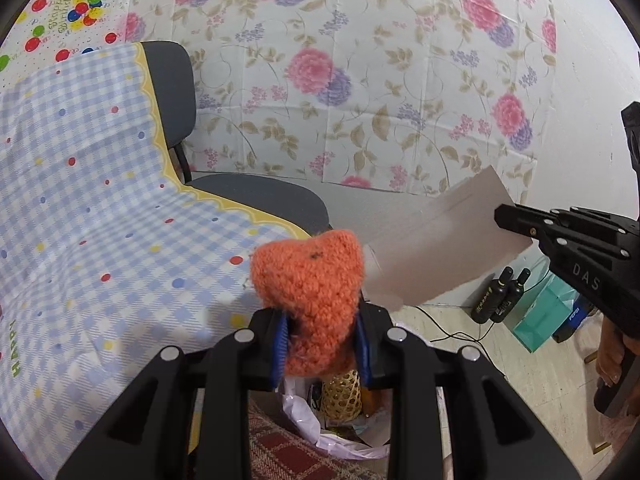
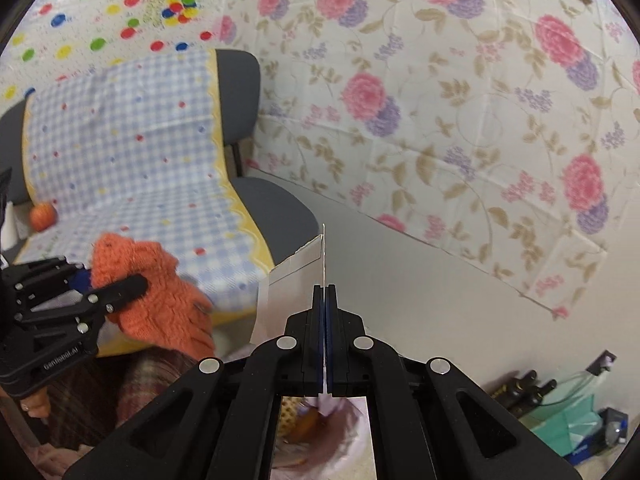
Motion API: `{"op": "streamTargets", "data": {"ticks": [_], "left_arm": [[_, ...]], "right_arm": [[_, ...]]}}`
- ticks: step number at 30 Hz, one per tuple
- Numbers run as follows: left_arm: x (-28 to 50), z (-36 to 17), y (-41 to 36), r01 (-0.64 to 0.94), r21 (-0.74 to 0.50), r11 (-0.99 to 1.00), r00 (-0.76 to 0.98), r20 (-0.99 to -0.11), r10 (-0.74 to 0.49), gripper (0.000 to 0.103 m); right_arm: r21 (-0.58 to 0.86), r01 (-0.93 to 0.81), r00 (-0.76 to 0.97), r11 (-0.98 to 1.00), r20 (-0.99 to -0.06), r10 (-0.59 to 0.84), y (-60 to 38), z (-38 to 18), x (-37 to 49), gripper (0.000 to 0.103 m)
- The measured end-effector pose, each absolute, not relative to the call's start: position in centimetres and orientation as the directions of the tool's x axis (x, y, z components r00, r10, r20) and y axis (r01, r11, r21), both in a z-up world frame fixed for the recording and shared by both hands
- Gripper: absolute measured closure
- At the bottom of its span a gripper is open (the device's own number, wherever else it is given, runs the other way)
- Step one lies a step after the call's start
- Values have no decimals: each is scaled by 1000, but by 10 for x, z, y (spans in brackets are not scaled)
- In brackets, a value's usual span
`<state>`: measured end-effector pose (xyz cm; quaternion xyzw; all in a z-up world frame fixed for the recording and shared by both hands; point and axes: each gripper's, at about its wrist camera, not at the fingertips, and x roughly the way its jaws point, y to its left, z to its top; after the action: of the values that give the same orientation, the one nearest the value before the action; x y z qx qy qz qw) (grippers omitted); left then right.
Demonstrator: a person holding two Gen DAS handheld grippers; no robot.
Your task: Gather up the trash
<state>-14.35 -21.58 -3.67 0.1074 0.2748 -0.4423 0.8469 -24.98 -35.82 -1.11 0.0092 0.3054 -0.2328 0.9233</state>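
Note:
My left gripper [image 1: 322, 338] is shut on an orange knitted glove [image 1: 310, 280] and holds it in the air above a trash bin [image 1: 340, 436] lined with a white bag. The glove also shows at the left of the right wrist view [image 2: 156, 296], held by the left gripper [image 2: 120, 284]. My right gripper [image 2: 325, 292] is shut on a flat grey piece of cardboard [image 2: 296, 280], seen edge-on. In the left wrist view the cardboard [image 1: 436, 248] hangs to the right of the glove, held by the right gripper [image 1: 504, 216]. The bin [image 2: 320, 432] lies below it.
A grey chair [image 1: 256, 196] draped with a blue checked cloth [image 1: 92, 208] stands at the left. An orange fruit [image 2: 43, 216] lies on the cloth. A floral sheet [image 1: 360, 80] covers the wall. Dark bottles [image 1: 500, 296] and a teal bag [image 1: 548, 320] stand on the floor at the right.

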Motion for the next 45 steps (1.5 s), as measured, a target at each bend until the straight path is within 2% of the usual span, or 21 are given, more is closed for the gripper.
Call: {"op": "streamTargets", "data": {"ticks": [6, 15, 18, 20, 23, 24, 26, 34, 35, 37, 38, 40, 41, 45], "left_arm": [[-151, -57, -239, 826, -43, 562, 427, -603, -674, 78], [-141, -68, -267, 840, -39, 542, 394, -643, -657, 74], [-136, -66, -274, 838, -46, 544, 392, -643, -658, 65], [-132, -64, -276, 833, -54, 550, 393, -641, -659, 53], [-128, -60, -275, 827, -60, 559, 404, -628, -665, 45], [-126, -57, -273, 824, -61, 564, 410, -622, -667, 44], [-123, -54, -268, 816, -64, 575, 420, -617, -665, 43], [-109, -38, -234, 758, -70, 648, 490, -594, -638, 38], [-108, -36, -231, 748, -63, 661, 503, -597, -626, 35], [-105, -31, -219, 724, -58, 687, 530, -590, -609, 30], [-103, -28, -214, 710, -57, 702, 543, -591, -597, 30], [-98, -22, -201, 684, -59, 727, 557, -601, -573, 24], [-97, -17, -193, 666, -58, 744, 573, -599, -560, 19], [-91, -3, -166, 602, -41, 797, 634, -582, -509, 12]], "right_arm": [[-173, 461, 636, 871, -620, -459, -365, -42, -252, 102], [-155, 455, 611, 877, -662, -434, -377, -61, -237, 101], [-127, 447, 623, 885, -666, -410, -381, -61, -230, 100], [-94, 444, 635, 891, -669, -386, -385, -60, -226, 98], [-67, 445, 648, 893, -664, -372, -387, -57, -223, 88], [-74, 443, 651, 893, -659, -377, -386, -55, -222, 82], [-84, 441, 656, 894, -650, -384, -384, -52, -222, 78], [-11, 439, 699, 898, -623, -350, -383, -29, -229, 72], [15, 434, 709, 901, -622, -331, -383, -25, -230, 71], [48, 426, 724, 903, -616, -309, -381, -17, -231, 66], [62, 422, 734, 904, -609, -301, -380, -12, -231, 56], [76, 407, 752, 910, -594, -286, -375, -2, -229, 48], [80, 397, 760, 914, -588, -279, -371, 3, -228, 42], [73, 341, 794, 937, -556, -246, -349, 21, -218, 16]]}}
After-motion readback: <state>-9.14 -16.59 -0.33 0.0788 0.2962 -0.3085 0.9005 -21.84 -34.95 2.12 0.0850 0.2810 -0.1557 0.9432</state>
